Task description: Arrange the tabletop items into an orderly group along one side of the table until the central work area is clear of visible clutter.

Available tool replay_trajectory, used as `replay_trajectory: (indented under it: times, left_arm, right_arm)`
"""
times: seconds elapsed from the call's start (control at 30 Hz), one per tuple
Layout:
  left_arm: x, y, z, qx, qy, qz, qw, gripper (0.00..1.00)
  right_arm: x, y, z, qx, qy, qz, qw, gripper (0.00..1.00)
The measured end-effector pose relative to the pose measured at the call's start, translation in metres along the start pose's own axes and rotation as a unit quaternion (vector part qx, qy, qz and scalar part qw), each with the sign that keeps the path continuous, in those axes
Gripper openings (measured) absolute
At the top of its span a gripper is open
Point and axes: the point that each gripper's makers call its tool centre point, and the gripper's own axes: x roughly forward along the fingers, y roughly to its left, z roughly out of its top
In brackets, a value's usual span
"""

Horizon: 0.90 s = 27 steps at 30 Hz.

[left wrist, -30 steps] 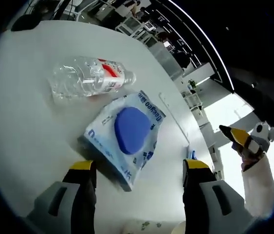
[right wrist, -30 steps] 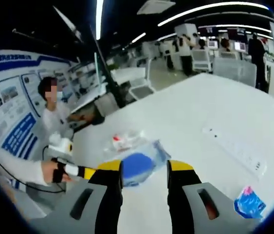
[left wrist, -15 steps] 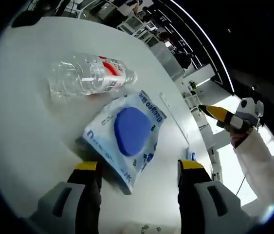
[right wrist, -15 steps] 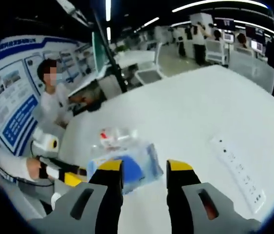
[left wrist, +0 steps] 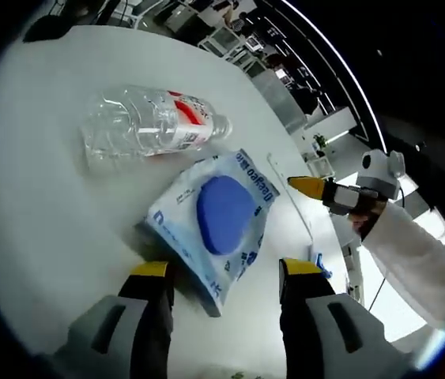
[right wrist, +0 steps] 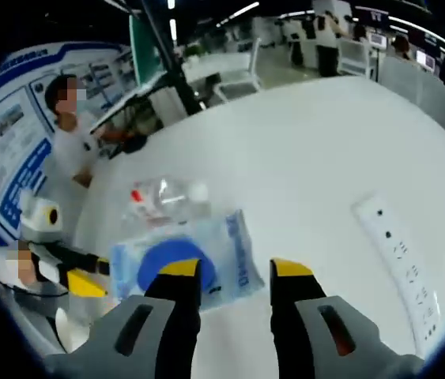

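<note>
Lying flat on the round white worktop [left wrist: 40, 197], a pale blue plastic pouch with a dark blue round lid [left wrist: 216, 221] sits just ahead of the left gripper [left wrist: 226, 272], whose yellow-tipped grey fingers [left wrist: 152, 272] stand apart, one on either side of the pouch's near corner, without closing on it. Just beyond the pouch a clear plastic water bottle with a red-and-white label [left wrist: 149, 126] lies on its side, close to the pouch, though whether they touch is hard to tell. In the left gripper view the right gripper [left wrist: 329, 192] comes in from the right, held by a white-sleeved arm [left wrist: 412, 260], its yellow tip near the pouch's far edge. In the right gripper view the right gripper [right wrist: 234, 272] has its fingers [right wrist: 289, 272] apart over the pouch [right wrist: 182, 264], with the bottle [right wrist: 163, 197] behind it and a long white power strip [right wrist: 400, 260] well apart toward the worktop's edge. The left gripper [right wrist: 80, 280] reaches in from the left there.
</note>
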Motion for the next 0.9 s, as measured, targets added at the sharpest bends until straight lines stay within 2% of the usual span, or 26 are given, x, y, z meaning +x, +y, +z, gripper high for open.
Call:
replay_trajectory:
  times: [0.07,0.17,0.2,0.27,0.3,0.4,0.43,0.53,0.6,0.67,0.7,0.8,0.87,0.9]
  left_arm:
    - [0.0,0.001,0.0,-0.002,0.002,0.004,1.0,0.48]
    - [0.0,0.004,-0.001,0.006,0.004,0.016,0.9998,0.43]
    - [0.0,0.005,-0.001,0.01,0.004,0.019,0.9998,0.42]
    - [0.001,0.007,0.0,0.012,0.0,0.024,0.9996,0.39]
    - [0.0,0.008,0.0,0.012,-0.002,0.027,0.9996,0.38]
    - [0.0,0.013,0.0,0.018,-0.006,0.038,0.9991,0.32]
    - [0.001,0.014,-0.001,0.02,-0.005,0.042,0.9989,0.29]
    - [0.001,0.02,0.0,0.023,-0.002,0.057,0.9981,0.22]
    - [0.001,0.023,0.0,0.027,0.0,0.062,0.9977,0.15]
    - [0.0,0.026,0.0,0.031,0.002,0.069,0.9971,0.11]
    - [0.0,0.026,0.001,0.022,-0.001,0.068,0.9974,0.11]
    - [0.0,0.026,0.002,0.018,-0.005,0.073,0.9971,0.09]
    - [-0.002,0.029,0.004,0.049,-0.005,0.092,0.9945,0.07]
    - [-0.003,0.027,0.009,0.054,-0.019,0.091,0.9942,0.05]
  right_arm:
    - [0.005,0.0,-0.008,0.003,0.013,0.003,0.9999,0.32]
    - [0.01,-0.008,-0.02,0.03,0.03,-0.009,0.9991,0.31]
    - [0.011,-0.008,-0.025,0.022,0.041,-0.002,0.9989,0.34]
    - [0.011,-0.009,-0.028,-0.02,0.051,0.004,0.9985,0.35]
    - [0.011,-0.01,-0.026,-0.018,0.043,0.001,0.9989,0.32]
    - [0.013,-0.012,-0.019,0.037,0.014,0.006,0.9992,0.27]
    - [0.014,-0.014,-0.018,0.04,0.01,0.003,0.9991,0.25]
    - [0.017,-0.017,-0.02,0.014,0.019,-0.011,0.9997,0.14]
    - [0.018,-0.017,-0.018,0.006,0.013,-0.015,0.9998,0.11]
    - [0.016,-0.018,-0.018,0.001,0.007,-0.02,0.9998,0.01]
    - [0.015,-0.017,-0.017,0.016,0.003,-0.017,0.9997,0.01]
    - [0.01,-0.015,-0.017,0.017,-0.004,-0.019,0.9997,0.0]
    - [0.004,-0.012,-0.017,0.023,-0.015,-0.018,0.9995,0.0]
    - [0.002,-0.011,-0.017,0.025,-0.021,-0.018,0.9993,0.0]
